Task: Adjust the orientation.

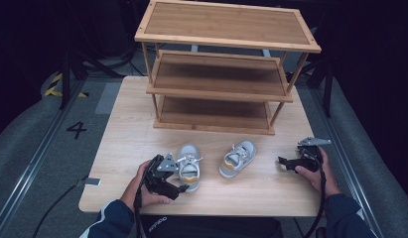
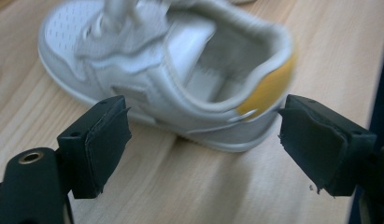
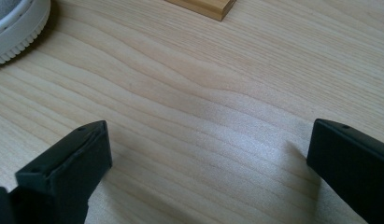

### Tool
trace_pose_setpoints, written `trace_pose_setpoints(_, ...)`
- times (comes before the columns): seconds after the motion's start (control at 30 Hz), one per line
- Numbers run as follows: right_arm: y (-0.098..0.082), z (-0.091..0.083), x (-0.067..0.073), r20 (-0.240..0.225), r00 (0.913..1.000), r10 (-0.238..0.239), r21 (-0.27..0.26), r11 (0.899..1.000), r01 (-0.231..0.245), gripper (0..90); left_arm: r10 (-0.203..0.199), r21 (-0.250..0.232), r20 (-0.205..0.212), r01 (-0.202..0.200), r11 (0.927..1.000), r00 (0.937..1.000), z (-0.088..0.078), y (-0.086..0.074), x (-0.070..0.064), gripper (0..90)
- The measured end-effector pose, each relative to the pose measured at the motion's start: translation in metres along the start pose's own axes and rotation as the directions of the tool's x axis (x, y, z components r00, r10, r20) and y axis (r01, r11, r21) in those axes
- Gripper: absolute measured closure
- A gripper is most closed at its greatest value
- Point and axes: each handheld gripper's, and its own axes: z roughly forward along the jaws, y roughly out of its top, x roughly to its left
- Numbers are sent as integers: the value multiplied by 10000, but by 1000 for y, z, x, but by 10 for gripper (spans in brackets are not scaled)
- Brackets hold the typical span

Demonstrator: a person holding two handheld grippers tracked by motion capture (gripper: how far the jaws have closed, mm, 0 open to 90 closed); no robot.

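left tool [image 2: 203, 149] open | shoe [image 2: 180, 74] just beyond pads, seemingly untouched

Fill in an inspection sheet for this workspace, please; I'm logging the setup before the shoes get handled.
Surface: pale wooden table, bare around the items.
Job's things: two small white shoes with yellow heels, left shoe and right shoe, side by side; empty three-tier wooden rack behind them.
Clutter: nothing seen.
Grippers: left gripper open, jaws wide either side of the left shoe's heel, pads not touching; right gripper open over bare table.
Cables: one trails from each gripper off the near edge.
Surroundings: grey floor with a "4" marking, dark backdrop, stand legs.
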Motion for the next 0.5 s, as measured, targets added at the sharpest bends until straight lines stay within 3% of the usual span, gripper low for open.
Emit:
trace_pose_setpoints(0.17,0,0,0,-4,10000,-10,2,10000,10,1,-250,-37,382,251,9997,9990,9,0,4,116)
trace_pose_setpoints(0.5,0,0,0,-5,10000,-10,2,10000,10,1,295,-104,498,-290,9995,9983,26,18,15,124)
